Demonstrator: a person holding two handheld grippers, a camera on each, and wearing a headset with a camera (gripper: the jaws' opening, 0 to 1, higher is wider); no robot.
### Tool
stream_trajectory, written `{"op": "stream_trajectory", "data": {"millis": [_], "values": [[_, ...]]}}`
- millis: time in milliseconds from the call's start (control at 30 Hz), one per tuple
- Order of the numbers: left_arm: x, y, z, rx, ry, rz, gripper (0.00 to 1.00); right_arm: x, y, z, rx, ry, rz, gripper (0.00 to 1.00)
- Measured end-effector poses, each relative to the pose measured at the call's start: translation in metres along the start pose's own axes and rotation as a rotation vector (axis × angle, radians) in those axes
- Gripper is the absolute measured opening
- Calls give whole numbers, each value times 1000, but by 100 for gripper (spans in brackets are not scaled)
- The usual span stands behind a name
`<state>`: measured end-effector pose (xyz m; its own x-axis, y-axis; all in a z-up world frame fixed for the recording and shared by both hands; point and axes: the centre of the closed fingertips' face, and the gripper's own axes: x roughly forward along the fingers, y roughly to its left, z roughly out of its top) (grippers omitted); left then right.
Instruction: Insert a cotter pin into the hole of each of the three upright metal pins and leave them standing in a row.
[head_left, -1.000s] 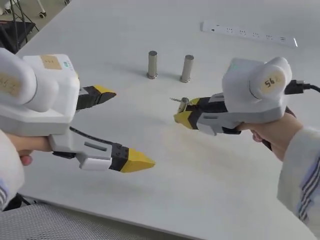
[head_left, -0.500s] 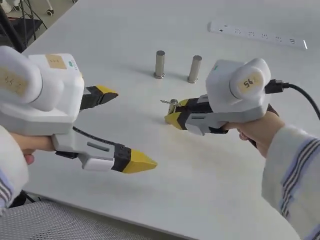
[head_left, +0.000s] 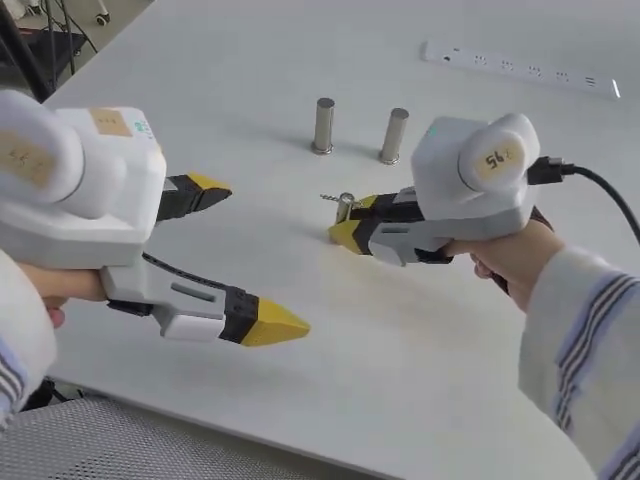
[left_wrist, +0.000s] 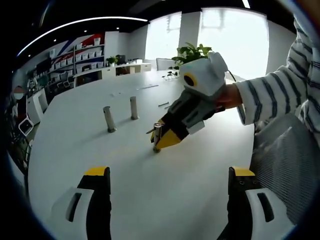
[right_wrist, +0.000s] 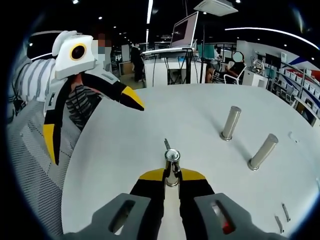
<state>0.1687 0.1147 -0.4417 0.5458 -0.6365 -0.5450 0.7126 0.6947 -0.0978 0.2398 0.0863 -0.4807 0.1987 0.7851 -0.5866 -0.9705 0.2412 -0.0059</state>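
While the left gripper (head_left: 262, 256) hangs agape, the right gripper (head_left: 348, 222) clamps a likely stiff, slick metal pin (head_left: 345, 207) nearer than two upright pins (head_left: 324, 125), best gripped mid-shaft, below its cotter pin (head_left: 328, 198).

White table (head_left: 420, 380), upright metal pin (head_left: 324, 126), second upright pin (head_left: 394, 136) near it, white power strip (head_left: 520, 70) farther back

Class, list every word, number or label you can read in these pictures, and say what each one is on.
"95" as it shows, perhaps "56" turned over; blurred: round sticker on the right gripper, which grips a metal pin.
Disc sticker on the left gripper: digits too blurred to read.
Square label on it: unreadable.
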Motion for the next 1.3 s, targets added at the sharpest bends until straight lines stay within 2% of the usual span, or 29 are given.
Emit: {"op": "stream_trajectory", "data": {"millis": [367,467,733,1000,1167,1300], "values": [[0,-2,-4,-12,6,-3,97,0,3,1,5,-12,10,5],[0,-2,-4,-8,9,-3,97,0,3,-3,0,4,7,5],[0,-1,-6,-3,22,-3,96,0,3,-6,39,2,-9,5],[-1,0,-1,-3,1,-2,95,-3,5,-1,50,-21,0,8],[-2,1,0,-1,3,3,95,-11,6,-4,44,-13,-5,8],[-4,3,3,-2,-6,8,95,-29,8,-5,37,-13,-18,13]]}}
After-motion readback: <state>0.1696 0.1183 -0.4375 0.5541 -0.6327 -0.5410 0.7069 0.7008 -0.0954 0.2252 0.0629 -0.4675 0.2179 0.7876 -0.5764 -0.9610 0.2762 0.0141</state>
